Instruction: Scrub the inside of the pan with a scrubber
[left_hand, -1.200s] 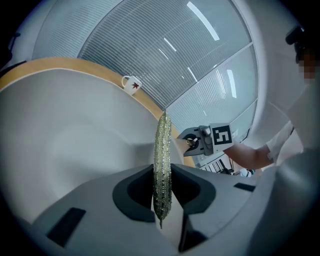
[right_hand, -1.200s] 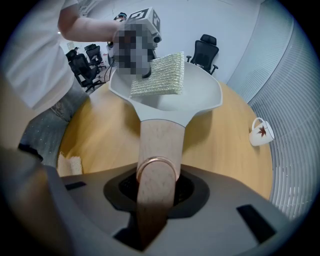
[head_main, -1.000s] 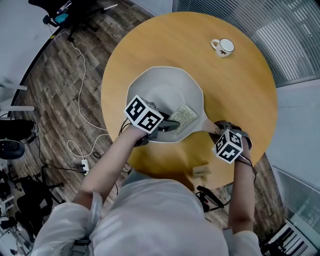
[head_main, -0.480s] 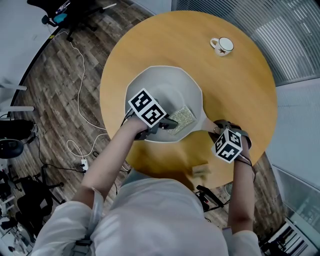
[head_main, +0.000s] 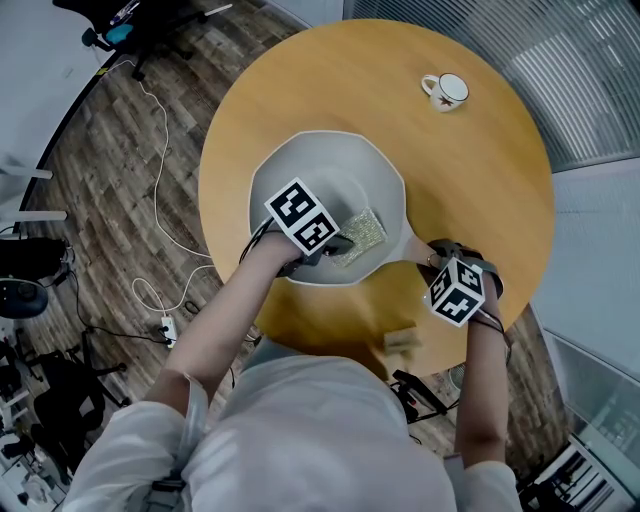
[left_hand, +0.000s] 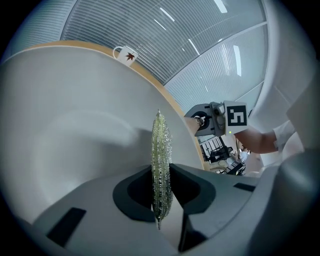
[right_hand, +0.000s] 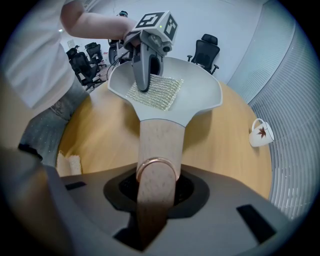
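**Grey pan (head_main: 320, 165) braced for scrubbing**

Left gripper (head_main: 337, 243) is clamped on one edge of the glittery green scrubber (head_main: 364, 230), which lies on the pan's floor near the handle side. Right gripper (head_main: 436, 262) is closed round the wooden handle (right_hand: 157, 145), evidently to stop the pan sliding on the table (head_main: 480, 170).

Scrubber (head_main: 362, 235) in pan (head_main: 330, 158) on table (head_main: 300, 80), cup (head_main: 446, 92) well behind, rightward
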